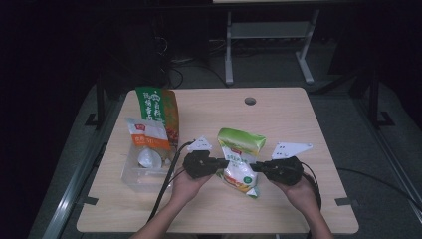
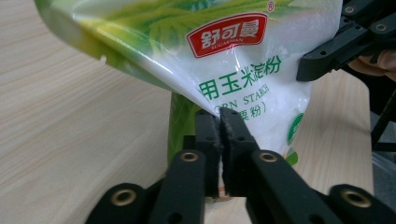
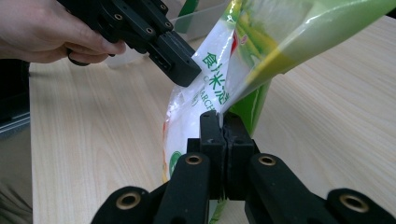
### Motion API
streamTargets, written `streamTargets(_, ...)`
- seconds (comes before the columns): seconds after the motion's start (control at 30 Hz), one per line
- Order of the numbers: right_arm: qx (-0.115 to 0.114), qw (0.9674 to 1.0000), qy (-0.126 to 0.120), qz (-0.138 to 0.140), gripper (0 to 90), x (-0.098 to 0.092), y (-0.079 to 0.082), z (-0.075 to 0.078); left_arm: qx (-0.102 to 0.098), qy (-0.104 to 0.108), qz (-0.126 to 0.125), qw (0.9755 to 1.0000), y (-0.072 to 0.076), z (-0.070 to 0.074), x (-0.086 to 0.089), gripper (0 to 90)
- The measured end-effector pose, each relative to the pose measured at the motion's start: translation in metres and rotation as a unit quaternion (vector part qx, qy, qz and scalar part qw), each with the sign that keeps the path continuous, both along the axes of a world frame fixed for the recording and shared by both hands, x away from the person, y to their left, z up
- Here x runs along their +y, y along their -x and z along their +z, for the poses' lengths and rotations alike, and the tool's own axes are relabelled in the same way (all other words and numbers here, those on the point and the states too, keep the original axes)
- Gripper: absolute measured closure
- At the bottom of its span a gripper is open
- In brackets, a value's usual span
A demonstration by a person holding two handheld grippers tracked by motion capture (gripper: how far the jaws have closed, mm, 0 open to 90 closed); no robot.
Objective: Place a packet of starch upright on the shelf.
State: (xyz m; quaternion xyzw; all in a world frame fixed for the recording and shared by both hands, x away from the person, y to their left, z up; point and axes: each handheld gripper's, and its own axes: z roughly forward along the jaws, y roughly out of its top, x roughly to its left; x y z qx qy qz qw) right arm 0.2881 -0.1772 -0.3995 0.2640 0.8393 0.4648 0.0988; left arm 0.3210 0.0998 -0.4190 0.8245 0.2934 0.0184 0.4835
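A green and white bag of corn starch (image 1: 240, 159) stands in the middle of the wooden table (image 1: 283, 119), held between both grippers. My left gripper (image 1: 225, 162) is shut on the bag's left edge. In the left gripper view its jaws (image 2: 219, 122) pinch the bag (image 2: 233, 51) along its side seam, and the right gripper (image 2: 322, 58) grips the far edge. My right gripper (image 1: 255, 168) is shut on the bag's right edge. In the right gripper view it (image 3: 220, 122) clamps the seam of the bag (image 3: 205, 93), with the left gripper (image 3: 180, 65) across from it.
A clear plastic box (image 1: 130, 175) stands at the table's left, with a white and orange pouch (image 1: 148, 137) leaning in it. A taller green and orange bag (image 1: 159, 109) stands behind. A cable hole (image 1: 250, 101) lies near the far edge. Cables trail toward the front edge.
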Motion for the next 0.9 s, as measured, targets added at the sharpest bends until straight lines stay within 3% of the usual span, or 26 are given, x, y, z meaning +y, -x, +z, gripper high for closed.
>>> streamTargets(0.07,0.001,1.0000,0.000,0.000,88.3,0.000,-0.001,-0.001,-0.021,-0.011,0.010,0.9997,0.007,0.001,-0.002,89.2)
streamTargets(0.23,0.011,0.9999,-0.011,-0.006,87.9,-0.001,-0.003,-0.003,-0.031,-0.006,0.019,0.9993,0.014,-0.001,0.001,89.3)
streamTargets(0.5,0.018,0.9997,-0.014,0.001,85.0,0.003,-0.006,-0.003,-0.035,-0.007,0.021,0.9991,0.026,-0.001,0.008,89.1)
streamTargets(0.87,0.033,0.9992,-0.002,0.022,76.0,0.024,-0.014,0.003,-0.043,-0.011,0.023,0.9988,0.039,0.000,0.019,88.9)
streamTargets(0.9,0.043,0.9987,-0.002,0.026,76.6,0.029,-0.016,0.003,-0.042,-0.008,0.023,0.9988,0.041,0.000,0.019,88.9)
